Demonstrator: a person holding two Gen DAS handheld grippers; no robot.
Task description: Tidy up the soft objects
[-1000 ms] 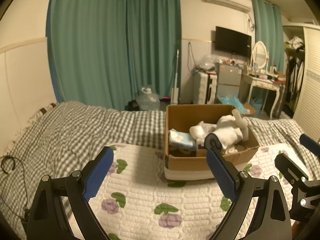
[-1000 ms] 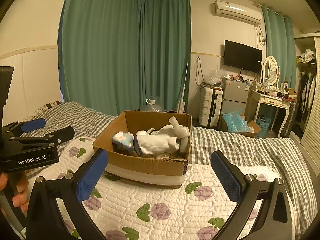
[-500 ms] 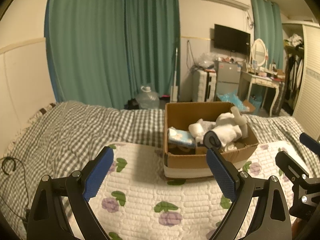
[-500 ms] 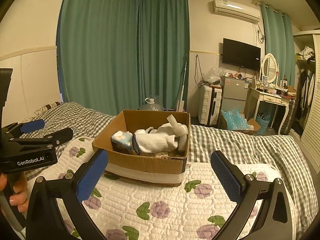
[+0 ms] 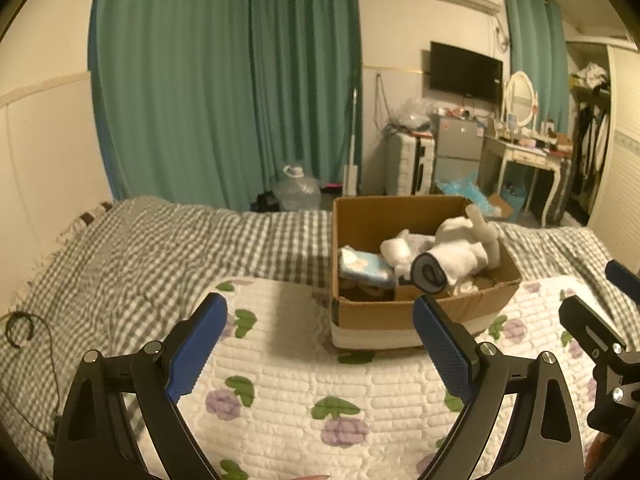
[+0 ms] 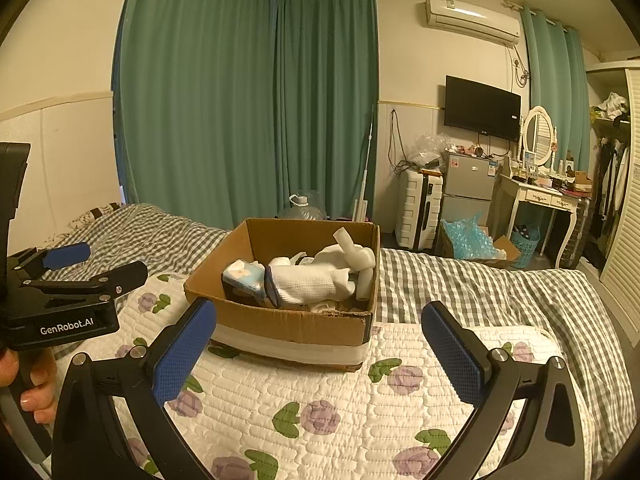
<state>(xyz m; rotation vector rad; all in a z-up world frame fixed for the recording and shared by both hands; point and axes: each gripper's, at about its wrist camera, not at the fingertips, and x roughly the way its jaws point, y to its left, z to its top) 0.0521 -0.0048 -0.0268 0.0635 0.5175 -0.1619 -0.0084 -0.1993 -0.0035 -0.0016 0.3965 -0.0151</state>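
Note:
A brown cardboard box stands on the flowered white quilt. In the box lie a white plush toy, a rolled white sock with a dark cuff and a blue tissue pack. My left gripper hangs open over the quilt, short of the box and to its left. Nothing sits between the fingers of my open right gripper, which faces the box's front wall. Each gripper shows at the edge of the other's view.
A grey checked blanket covers the bed around the quilt. A black cable lies at the bed's left edge. Beyond the bed are green curtains, a water jug, a suitcase and a dressing table. A hand holds the left gripper.
The box sits slightly higher in the left wrist view than a second ago. The right wrist view has barely shifted. Both grippers stay open.

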